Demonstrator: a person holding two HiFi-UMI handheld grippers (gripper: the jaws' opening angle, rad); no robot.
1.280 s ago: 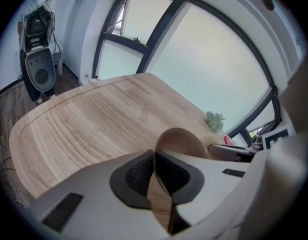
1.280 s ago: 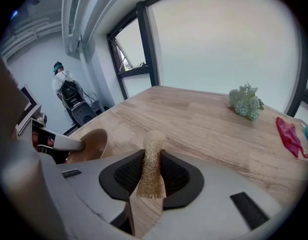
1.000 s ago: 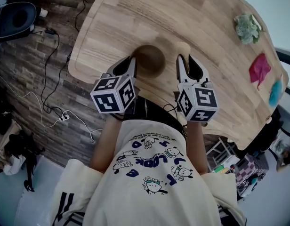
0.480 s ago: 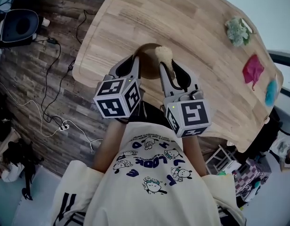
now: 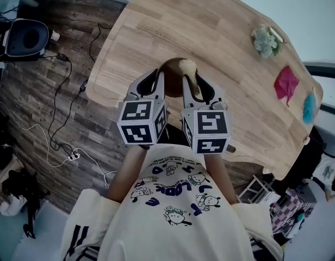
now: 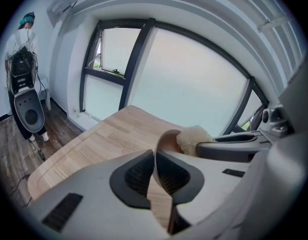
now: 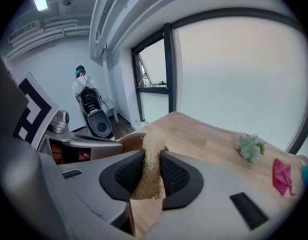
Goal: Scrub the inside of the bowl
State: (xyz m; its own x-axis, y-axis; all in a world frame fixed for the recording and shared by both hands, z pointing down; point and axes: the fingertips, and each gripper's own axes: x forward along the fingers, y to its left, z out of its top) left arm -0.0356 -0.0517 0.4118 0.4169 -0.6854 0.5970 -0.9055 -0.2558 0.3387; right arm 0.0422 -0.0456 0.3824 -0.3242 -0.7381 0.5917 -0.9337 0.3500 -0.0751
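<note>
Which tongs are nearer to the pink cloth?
Right. The right tongs, holding the sponge, sit on the side of the bowl toward the pink cloth; the left tongs, just opening slightly on the bowl's rim, are farther.

Fwd of right gripper (image 5: 196, 86): bare light-wood tabletop (image 5: 200, 26), open passage. Immed. left of its tips: brown round wooden bowl (image 5: 172, 76), blocks that side. Far fwd-right, nr table edge: pale green fuzzy clump (image 5: 264, 39), magenta crumpled cloth (image 5: 286, 85), blue item (image 5: 309, 109).

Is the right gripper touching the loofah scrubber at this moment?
Touching. The right gripper view shows the right gripper with both pads pressed against the loofah scrubber.
</note>
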